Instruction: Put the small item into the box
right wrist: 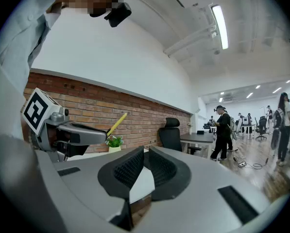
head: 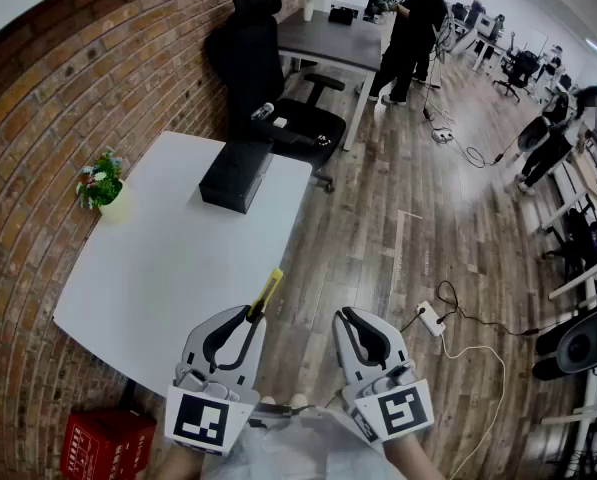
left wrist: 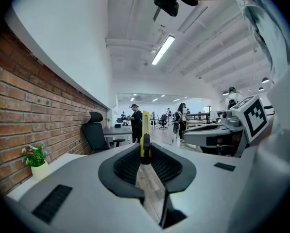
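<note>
A slim yellow item [head: 269, 291] with a black part sticks up from my left gripper [head: 251, 313], which is shut on it near the table's front right edge. In the left gripper view the yellow item [left wrist: 145, 136] stands upright, pinched between the ribbed pads. The black box [head: 236, 175] lies at the far end of the white table [head: 158, 258], well ahead of both grippers. My right gripper [head: 347, 318] hangs over the wood floor beside the table, shut with nothing in it. From the right gripper view the left gripper [right wrist: 69, 134] and the yellow item [right wrist: 116, 123] show at the left.
A small potted plant [head: 100, 180] sits at the table's left edge by the brick wall. A black office chair [head: 278, 98] and a grey desk [head: 328, 40] stand beyond the box. A red crate [head: 106, 438] is under the table; a power strip [head: 430, 319] with cables lies on the floor.
</note>
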`<state>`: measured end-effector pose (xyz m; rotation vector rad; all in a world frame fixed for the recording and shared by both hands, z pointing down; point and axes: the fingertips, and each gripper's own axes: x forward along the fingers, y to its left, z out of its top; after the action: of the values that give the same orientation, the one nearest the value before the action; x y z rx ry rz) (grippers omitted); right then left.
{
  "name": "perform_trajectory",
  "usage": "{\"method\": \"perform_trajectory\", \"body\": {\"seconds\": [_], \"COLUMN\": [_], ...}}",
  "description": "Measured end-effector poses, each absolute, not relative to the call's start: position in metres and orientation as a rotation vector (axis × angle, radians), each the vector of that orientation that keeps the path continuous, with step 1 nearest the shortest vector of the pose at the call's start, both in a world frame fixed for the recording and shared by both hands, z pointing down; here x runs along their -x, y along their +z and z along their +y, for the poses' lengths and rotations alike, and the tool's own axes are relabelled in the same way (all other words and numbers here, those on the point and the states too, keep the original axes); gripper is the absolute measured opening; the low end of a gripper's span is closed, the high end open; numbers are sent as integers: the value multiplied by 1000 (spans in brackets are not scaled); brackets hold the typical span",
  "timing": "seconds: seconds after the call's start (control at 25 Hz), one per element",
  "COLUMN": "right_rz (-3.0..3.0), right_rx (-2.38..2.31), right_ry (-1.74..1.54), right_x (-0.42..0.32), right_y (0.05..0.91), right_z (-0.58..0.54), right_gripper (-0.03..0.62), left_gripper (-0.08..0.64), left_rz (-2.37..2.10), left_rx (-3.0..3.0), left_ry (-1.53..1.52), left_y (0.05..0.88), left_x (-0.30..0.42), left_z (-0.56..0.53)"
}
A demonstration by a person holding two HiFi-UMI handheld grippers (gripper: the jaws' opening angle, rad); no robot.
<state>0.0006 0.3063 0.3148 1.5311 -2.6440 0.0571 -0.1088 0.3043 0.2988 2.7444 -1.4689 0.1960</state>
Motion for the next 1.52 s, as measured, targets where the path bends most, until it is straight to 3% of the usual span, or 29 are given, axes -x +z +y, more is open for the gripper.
{"method": "perform_trajectory", "body": {"seconds": [1.08,1.52], "right_rz": [-2698,-2701], "right_rx": [-1423,-1469], "right_ry": [16,85], "right_x": [-64,-83], "right_y": [316,328], "right_z": [314,271], "right_gripper": [60,60], "left_gripper": [75,75], "left_rz": [-1605,-1639], "left_rx": [-2670,-2690], "left_ry": [211,205], "left_y": [300,302], "left_x": [55,45], "left_z": [311,266]}}
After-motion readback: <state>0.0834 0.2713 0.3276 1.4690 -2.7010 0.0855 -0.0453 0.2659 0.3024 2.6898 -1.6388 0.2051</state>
